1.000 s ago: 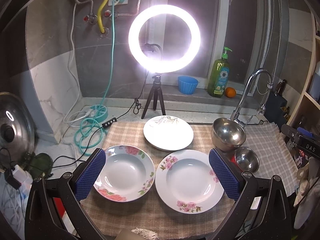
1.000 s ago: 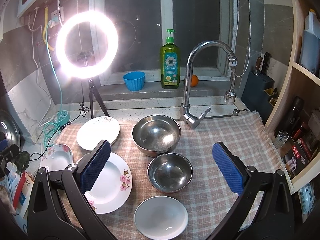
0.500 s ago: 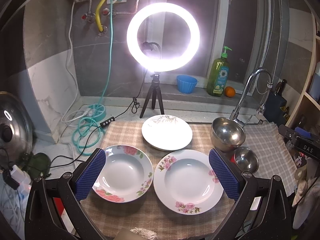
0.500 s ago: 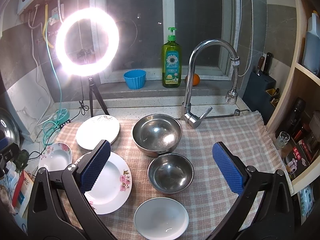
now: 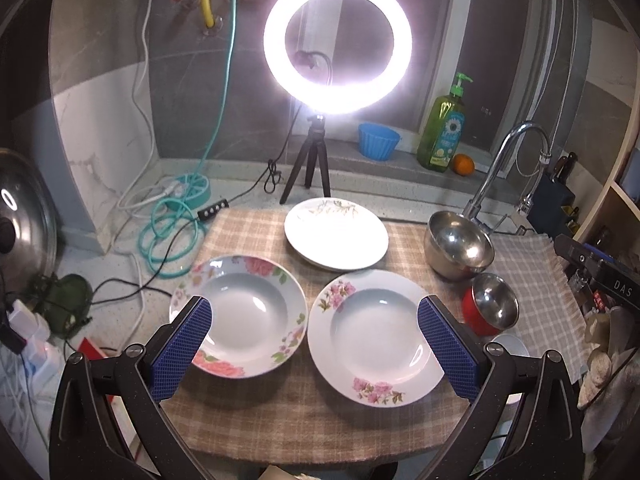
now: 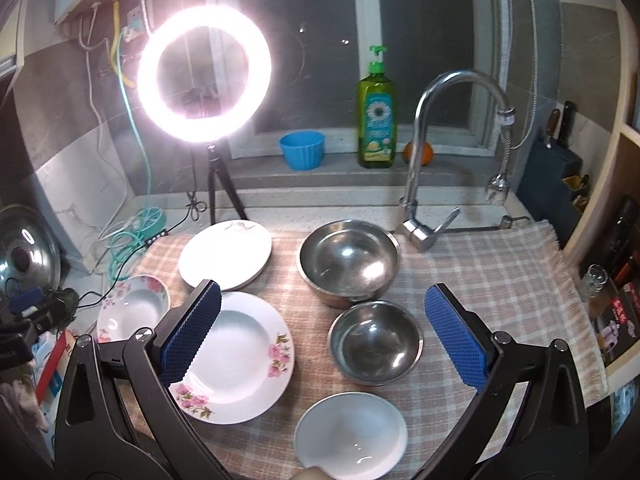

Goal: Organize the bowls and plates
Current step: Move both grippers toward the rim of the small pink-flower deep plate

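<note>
On a checked cloth [image 5: 248, 232] lie a floral deep plate at the left [image 5: 240, 316], a pink-flowered deep plate [image 5: 374, 332] beside it, and flat white plates [image 5: 336, 232] stacked behind. My left gripper [image 5: 314, 348] hangs open above the two deep plates, holding nothing. To the right stand a large steel bowl [image 6: 350, 262], a smaller steel bowl [image 6: 376, 342] and a small white bowl [image 6: 352, 434]. My right gripper [image 6: 326, 334] is open over the small steel bowl, empty. Both floral plates [image 6: 134, 306] [image 6: 240, 354] show at its left.
A lit ring light on a tripod [image 5: 338, 44] stands behind the plates. A tap [image 6: 424, 152] rises at the back right. A soap bottle [image 6: 376, 120], blue cup [image 6: 302, 150] and orange [image 5: 463, 164] sit on the sill. Cables [image 5: 172, 224] and a pot lid [image 5: 20, 224] lie left.
Both grippers have shifted slightly closer over the dishes, tilting the views a little. Nothing on the cloth has moved, and both stay open.
</note>
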`<state>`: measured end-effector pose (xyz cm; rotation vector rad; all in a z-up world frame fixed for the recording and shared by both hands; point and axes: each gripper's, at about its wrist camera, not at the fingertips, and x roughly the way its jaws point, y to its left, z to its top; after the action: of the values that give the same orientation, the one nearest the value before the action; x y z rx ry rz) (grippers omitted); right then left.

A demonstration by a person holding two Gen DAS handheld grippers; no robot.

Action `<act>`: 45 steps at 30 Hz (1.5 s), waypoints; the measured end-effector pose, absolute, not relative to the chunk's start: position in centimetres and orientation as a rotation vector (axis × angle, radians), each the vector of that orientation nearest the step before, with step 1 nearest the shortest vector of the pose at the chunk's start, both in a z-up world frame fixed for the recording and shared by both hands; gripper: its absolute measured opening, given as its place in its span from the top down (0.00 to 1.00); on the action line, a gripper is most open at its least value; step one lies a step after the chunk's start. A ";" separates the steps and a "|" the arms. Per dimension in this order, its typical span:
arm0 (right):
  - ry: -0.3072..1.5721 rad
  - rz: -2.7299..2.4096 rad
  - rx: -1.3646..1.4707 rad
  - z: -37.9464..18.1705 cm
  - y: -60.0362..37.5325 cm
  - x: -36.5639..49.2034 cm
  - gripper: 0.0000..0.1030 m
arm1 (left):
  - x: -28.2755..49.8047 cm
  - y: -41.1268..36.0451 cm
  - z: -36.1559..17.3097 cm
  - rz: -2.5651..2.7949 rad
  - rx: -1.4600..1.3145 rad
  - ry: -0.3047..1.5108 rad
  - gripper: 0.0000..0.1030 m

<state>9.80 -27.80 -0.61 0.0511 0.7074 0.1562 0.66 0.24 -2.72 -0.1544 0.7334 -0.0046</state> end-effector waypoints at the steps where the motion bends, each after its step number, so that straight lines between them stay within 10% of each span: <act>1: 0.723 0.168 0.055 -0.8 -27.6 10.1 0.00 | 0.6 0.3 -3.0 -0.007 -0.154 0.743 0.01; 23: 0.954 0.382 0.018 -5.5 -22.7 13.9 0.01 | 0.5 1.1 -8.2 -0.066 -0.311 0.923 0.25; 45: 1.370 0.462 0.149 -15.1 -21.1 24.4 0.58 | 2.1 1.4 -15.5 -0.152 -0.592 1.111 0.52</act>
<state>24.35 -21.08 -15.09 0.1493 1.3697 0.4620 2.13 1.36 -15.48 -0.5915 1.1113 -0.1523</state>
